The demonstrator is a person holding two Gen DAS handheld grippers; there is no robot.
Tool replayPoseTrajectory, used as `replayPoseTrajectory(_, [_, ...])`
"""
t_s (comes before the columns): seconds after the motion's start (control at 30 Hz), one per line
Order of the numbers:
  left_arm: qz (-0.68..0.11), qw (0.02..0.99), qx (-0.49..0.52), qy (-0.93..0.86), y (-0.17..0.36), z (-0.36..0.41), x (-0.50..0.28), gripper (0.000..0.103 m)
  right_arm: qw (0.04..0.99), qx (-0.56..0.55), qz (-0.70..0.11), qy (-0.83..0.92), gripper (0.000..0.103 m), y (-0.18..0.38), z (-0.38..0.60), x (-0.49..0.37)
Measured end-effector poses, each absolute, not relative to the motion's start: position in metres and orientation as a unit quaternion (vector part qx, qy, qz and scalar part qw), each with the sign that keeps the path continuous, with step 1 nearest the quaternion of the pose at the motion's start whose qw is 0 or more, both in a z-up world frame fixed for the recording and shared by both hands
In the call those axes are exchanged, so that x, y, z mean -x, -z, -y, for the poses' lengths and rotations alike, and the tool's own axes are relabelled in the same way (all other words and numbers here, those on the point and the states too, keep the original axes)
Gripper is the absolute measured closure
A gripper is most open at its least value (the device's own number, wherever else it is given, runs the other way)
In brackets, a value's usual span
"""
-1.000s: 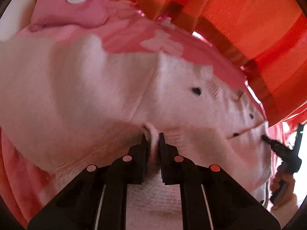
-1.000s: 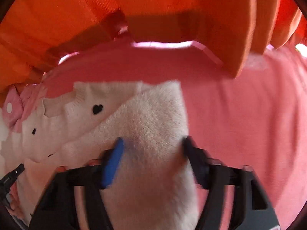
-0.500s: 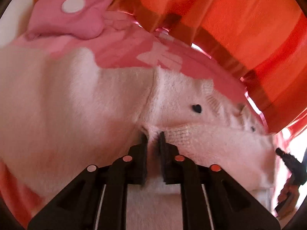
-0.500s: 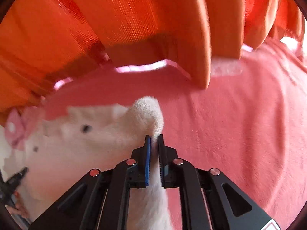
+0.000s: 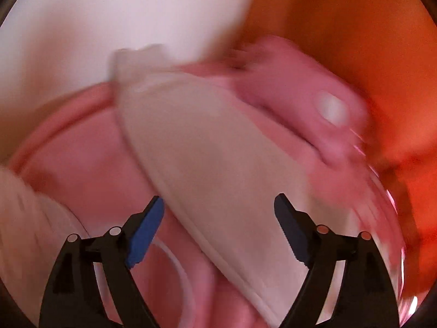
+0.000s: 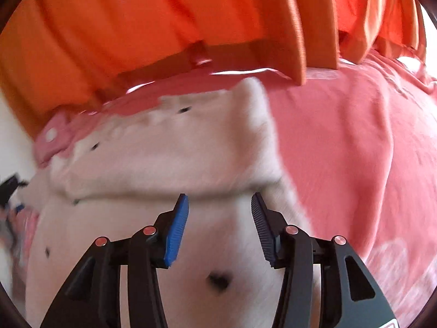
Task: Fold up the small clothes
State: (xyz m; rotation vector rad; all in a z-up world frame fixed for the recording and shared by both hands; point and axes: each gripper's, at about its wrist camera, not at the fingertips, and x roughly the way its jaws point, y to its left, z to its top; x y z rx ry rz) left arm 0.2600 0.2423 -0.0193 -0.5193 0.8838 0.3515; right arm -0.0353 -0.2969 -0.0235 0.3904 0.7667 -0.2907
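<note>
Your right gripper (image 6: 220, 221) has its jaws opening, pads apart, nothing pinched. Cream knit sweater (image 6: 169, 164) lies under and ahead of the fingertips; fabric shows in the gap but the pads do not press it. A fold edge runs crosswise just past the tips, roughly side to side in your view, so the folded bundle's long axis lies across the finger line. Small black heart marks dot it, one close below the fingers, more off to the left. The top flap's far corner points away and right, toward the orange curtain (image 6: 164, 27). Right of the fingers it's only the pink bedsheet (image 6: 355, 150). Far left past the sweater, a pink garment with a white dot (image 6: 52, 136). At the left edge a dark blurred bit, likely your other tool, cannot tell.

Your left gripper (image 5: 220, 213) has its jaws opening, spread wide, holding nothing. View is heavily blurred. Between and beyond the fingertips, a pale flat cloth (image 5: 213, 158) lies on the pink sheet, its long axis diagonal, from near the right finger up to far left; what it is I cannot tell. Right of it and farther out, the pink garment with white dot (image 5: 331, 109). Cream knit (image 5: 30, 213) sits left of the left finger. White wall (image 5: 109, 22) beyond.
</note>
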Motion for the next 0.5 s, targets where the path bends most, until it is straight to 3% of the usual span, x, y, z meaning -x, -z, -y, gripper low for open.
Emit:
replayPoseTrajectory(0.17, [-0.455, 0.804, 0.314, -0.219, 0.053, -0.293, -0.295, 0.023, 0.895, -0.16, -0.396, 0.126, 0.054, 0.029, 0.282, 0.018])
replayPoseTrajectory(0.2, [-0.44, 0.813, 0.31, -0.222, 0.05, -0.292, -0.296, 0.029, 0.892, -0.164, -0.401, 0.127, 0.054, 0.032, 0.282, 0.017])
replayPoseTrajectory(0.23, [-0.442, 0.816, 0.305, -0.213, 0.049, -0.29, -0.3, 0.055, 0.891, -0.166, -0.402, 0.128, 0.054, 0.033, 0.283, 0.016])
replayPoseTrajectory(0.3, [-0.447, 0.824, 0.306, -0.164, 0.045, -0.282, -0.307, 0.094, 0.893, -0.164, -0.399, 0.127, 0.054, 0.032, 0.283, 0.014])
replayPoseTrajectory(0.5, [-0.348, 0.913, 0.21, -0.045, -0.055, -0.175, -0.285, 0.095, 0.895, -0.166, -0.394, 0.128, 0.054, 0.034, 0.288, 0.01])
